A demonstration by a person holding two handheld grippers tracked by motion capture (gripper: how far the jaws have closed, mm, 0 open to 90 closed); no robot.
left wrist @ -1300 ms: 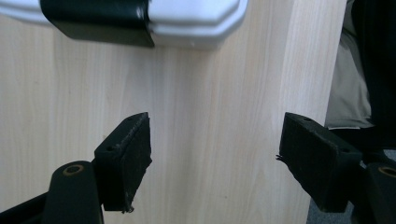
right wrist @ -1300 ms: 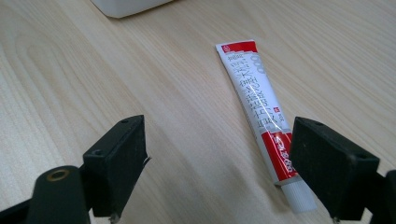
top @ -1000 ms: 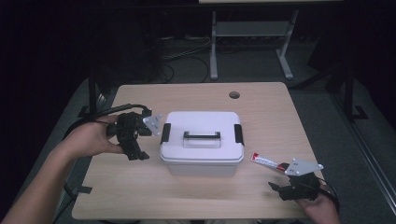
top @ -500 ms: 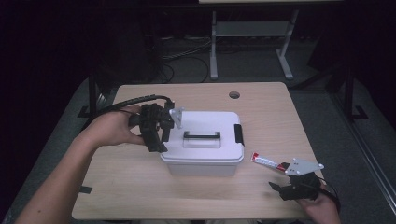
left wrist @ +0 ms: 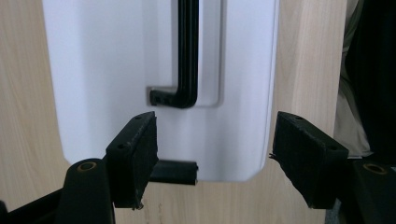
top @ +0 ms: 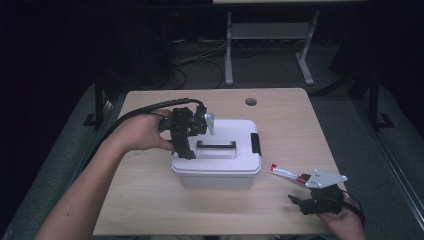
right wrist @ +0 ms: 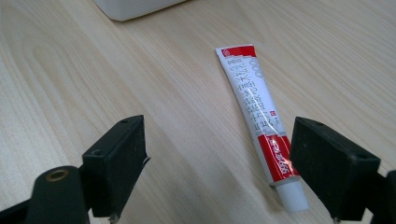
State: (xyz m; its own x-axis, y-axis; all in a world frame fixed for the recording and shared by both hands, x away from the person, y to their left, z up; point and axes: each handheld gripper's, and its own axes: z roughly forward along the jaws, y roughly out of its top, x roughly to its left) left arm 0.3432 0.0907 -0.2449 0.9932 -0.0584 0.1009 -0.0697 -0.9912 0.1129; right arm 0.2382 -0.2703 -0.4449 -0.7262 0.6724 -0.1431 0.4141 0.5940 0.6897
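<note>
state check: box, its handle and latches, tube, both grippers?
box: lid on, shut
handle: folded flat in the lid recess
right latch: down
left latch: down
tube: capped, lying flat on the table
left gripper: open over the box's left end, jaws just been closing, nothing pressed
right gripper: open, low beside the tube

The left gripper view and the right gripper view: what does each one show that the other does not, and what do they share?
The left gripper view alone shows the white box's lid from above, with its black handle lying in a recess and a black latch at the lid's edge; the left gripper hangs over that end, its jaws apart and gripping nothing, having just been closing a little. The right gripper view alone shows a red and white tube lying flat, its white cap toward the camera, by the open right gripper. Both share the wooden table and a part of the box.
</note>
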